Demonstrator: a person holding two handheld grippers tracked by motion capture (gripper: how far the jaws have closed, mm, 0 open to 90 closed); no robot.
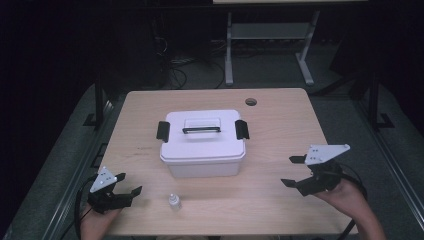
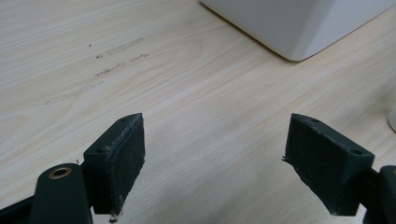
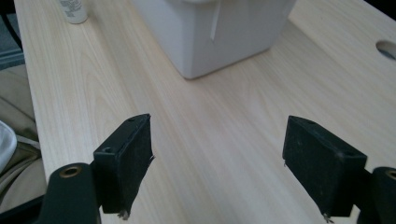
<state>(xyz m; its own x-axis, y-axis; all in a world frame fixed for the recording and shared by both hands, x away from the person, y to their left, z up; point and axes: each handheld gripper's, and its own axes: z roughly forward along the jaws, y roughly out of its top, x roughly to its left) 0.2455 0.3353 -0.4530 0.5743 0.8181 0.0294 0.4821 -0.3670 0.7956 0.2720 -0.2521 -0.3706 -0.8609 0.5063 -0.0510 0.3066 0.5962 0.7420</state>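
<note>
High view: a white plastic lidded box (image 1: 203, 145) with black latches sits mid-worktop (image 1: 280, 125), its long axis running left-right; a small white dropper bottle (image 1: 174, 201) stands nearer the left gripper (image 1: 128, 186), fingers spread empty. Left gripper view: box corner up-right. Right gripper view: right gripper (image 3: 217, 154) open, box ahead-left
</note>
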